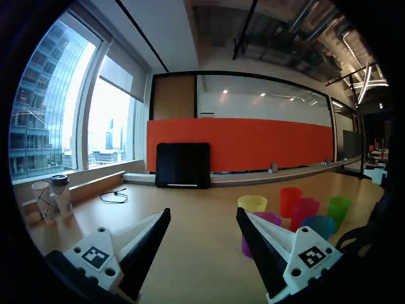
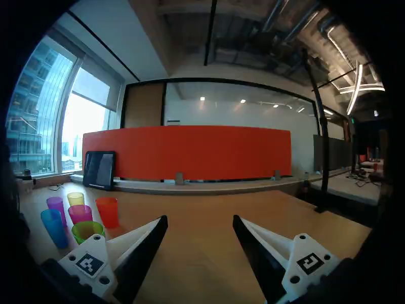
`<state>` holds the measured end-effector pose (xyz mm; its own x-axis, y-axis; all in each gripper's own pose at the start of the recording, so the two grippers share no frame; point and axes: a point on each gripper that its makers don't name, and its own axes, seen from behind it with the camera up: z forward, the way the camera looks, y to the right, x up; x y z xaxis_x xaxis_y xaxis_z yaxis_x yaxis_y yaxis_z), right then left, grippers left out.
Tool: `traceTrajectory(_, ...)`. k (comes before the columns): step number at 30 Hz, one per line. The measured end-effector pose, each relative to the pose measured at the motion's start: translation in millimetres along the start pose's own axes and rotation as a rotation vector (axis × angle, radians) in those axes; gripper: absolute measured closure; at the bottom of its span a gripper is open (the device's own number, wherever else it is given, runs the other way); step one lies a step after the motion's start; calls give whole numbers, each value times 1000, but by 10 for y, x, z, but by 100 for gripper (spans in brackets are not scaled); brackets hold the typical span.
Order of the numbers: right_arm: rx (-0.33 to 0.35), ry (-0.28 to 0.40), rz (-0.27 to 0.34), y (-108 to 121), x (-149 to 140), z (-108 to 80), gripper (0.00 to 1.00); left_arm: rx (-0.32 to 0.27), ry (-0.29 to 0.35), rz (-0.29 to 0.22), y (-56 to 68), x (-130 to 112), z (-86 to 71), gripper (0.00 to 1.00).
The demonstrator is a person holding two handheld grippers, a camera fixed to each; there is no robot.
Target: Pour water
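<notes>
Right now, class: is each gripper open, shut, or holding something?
Left gripper: open, holding nothing.
Right gripper: open, holding nothing.

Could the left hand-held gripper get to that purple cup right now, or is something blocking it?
Probably yes. The left hand-held gripper is open, and the purple cup stands close ahead, slightly to its right, with nothing in front of it.
</notes>
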<state>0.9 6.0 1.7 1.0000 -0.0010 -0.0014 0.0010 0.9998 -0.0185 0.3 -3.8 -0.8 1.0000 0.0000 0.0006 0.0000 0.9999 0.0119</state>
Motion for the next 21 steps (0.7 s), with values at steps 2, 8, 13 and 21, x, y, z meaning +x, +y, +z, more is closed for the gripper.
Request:
traceTrajectory(2,0,0,0,0,1,-1,0,0,0,0,-3,0,0,3)
traceTrajectory(8,1,0,-1,-6,6,-3,0,0,0,0,0,-2,-1,3)
traceTrajectory(13,2,-2,0,-7,2,3,0,0,0,0,-6,-1,-1,3)
traceTrajectory(21,1,-2,0,-12,-3,7,0,0,0,0,-5,-1,-1,3)
